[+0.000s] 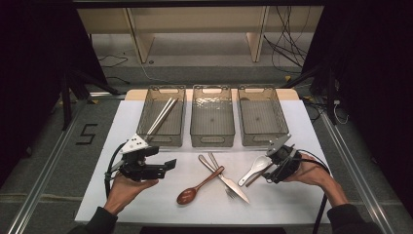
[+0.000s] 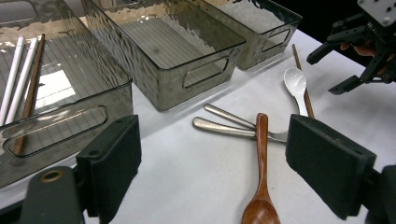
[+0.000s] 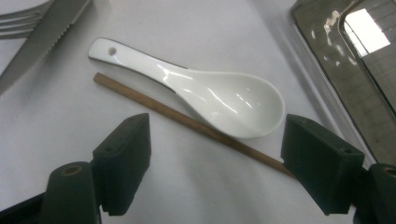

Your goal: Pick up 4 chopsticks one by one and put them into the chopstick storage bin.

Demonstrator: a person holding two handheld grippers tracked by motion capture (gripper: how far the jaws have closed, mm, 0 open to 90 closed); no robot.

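White glazed ceramic, the soup spoon lies on the white tabletop just in front of the right-hand smoky plastic bin, its bowl lying on a thin brown wooden chopstick that runs under it at a slant. The right gripper hangs low over the pair with its jaws spread wide, one on each side of the spoon's bowl and nothing pressed between the pads. The left gripper is likewise released and empty, held over the tabletop near the left bin, which already contains pale chopsticks.

The spoon looks rigid, fairly light, slick and liable to chip if dropped. The rounded bowl would probably squirt out of flat pads; the narrower handle, pinched across its width, seems the safer hold. The chopstick under it may roll or come along.
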